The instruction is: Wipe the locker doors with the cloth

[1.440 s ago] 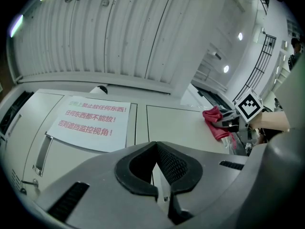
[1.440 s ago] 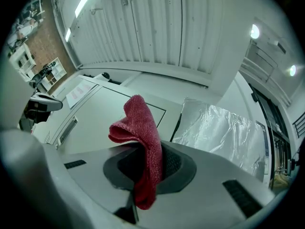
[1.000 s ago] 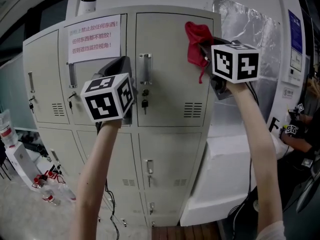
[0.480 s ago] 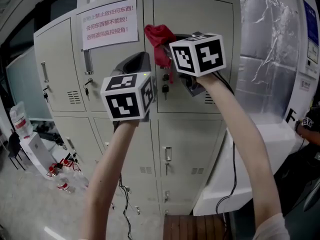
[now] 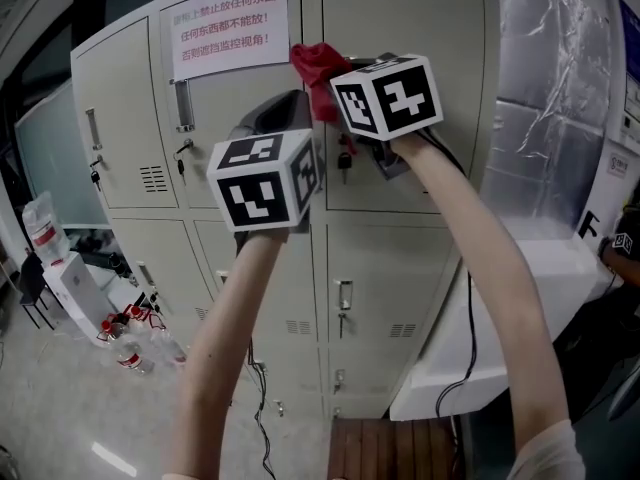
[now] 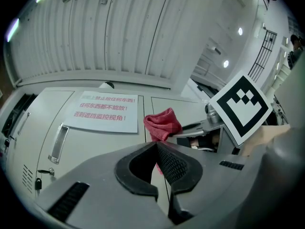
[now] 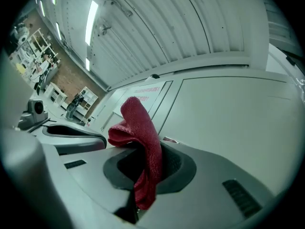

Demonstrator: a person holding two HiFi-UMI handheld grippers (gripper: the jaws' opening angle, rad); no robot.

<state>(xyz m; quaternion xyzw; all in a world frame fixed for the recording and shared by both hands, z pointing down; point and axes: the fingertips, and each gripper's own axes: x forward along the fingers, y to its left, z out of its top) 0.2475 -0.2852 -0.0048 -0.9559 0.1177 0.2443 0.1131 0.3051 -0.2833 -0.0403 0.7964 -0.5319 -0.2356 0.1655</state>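
Clamped in the right hand-held gripper (image 7: 145,171), the red cloth (image 5: 312,66) has swept left across the upper locker door (image 5: 420,88) to its left edge, so one pass is done. The left hand-held gripper (image 6: 159,163) is closed and empty.

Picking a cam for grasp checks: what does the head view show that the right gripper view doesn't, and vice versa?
Head view only: lower locker doors, plastic bottles. Right gripper view only: right gripper, jaws shut on the red cloth; ceiling lights. Both: red cloth, paper notice, upper locker doors.
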